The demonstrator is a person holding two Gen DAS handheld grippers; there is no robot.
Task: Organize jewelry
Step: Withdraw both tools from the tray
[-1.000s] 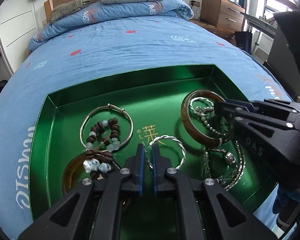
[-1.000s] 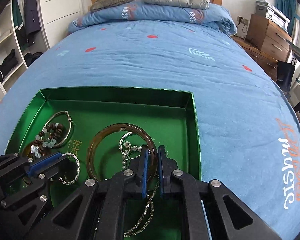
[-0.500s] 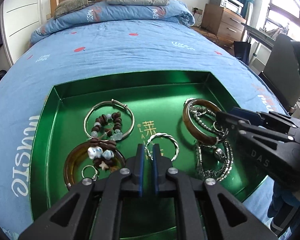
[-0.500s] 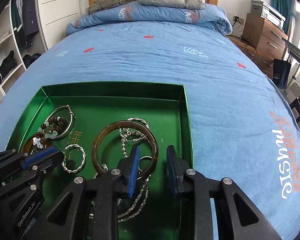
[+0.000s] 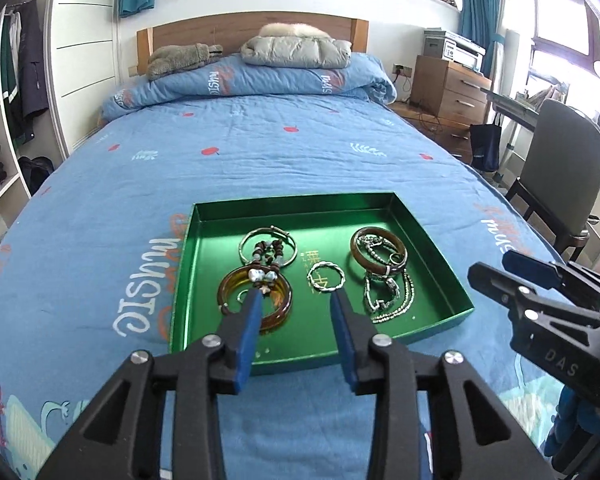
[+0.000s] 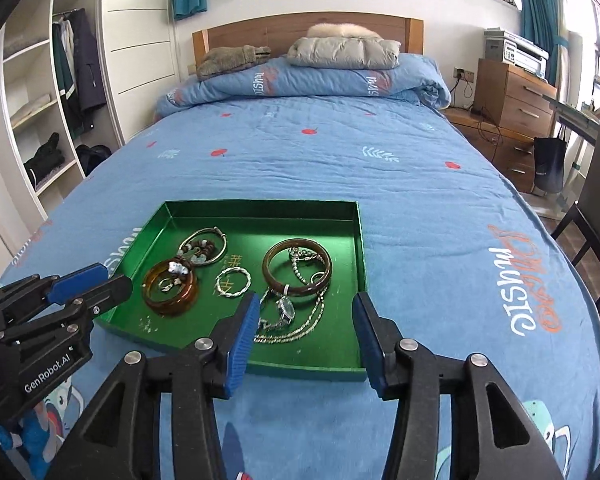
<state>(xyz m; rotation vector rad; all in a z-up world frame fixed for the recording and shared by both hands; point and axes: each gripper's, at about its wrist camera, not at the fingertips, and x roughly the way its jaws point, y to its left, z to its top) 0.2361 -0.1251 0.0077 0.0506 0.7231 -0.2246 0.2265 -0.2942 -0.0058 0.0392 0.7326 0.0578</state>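
A green tray (image 5: 188,280) (image 6: 358,240) lies on the blue bed and holds jewelry. In it are an amber bangle (image 5: 282,310) (image 6: 152,298) with a bead charm, a silver bangle (image 5: 246,242) (image 6: 220,236) with a bead bracelet, a twisted silver ring (image 5: 326,276) (image 6: 233,283), a brown bangle (image 5: 360,258) (image 6: 272,280) and silver chains (image 5: 388,304) (image 6: 292,320). My left gripper (image 5: 296,300) is open and empty, held above the tray's near edge. My right gripper (image 6: 306,300) is open and empty, also near the tray's front edge.
The blue quilt (image 5: 260,152) spreads all around the tray. Pillows (image 5: 296,50) and a headboard are at the far end. A wooden dresser (image 5: 448,84) and a chair (image 5: 560,184) stand to the right, shelves (image 6: 32,120) to the left.
Both grippers have pulled back and up from the tray and opened. The left let go of the twisted ring; the right released the brown bangle. All jewelry now lies in the tray.
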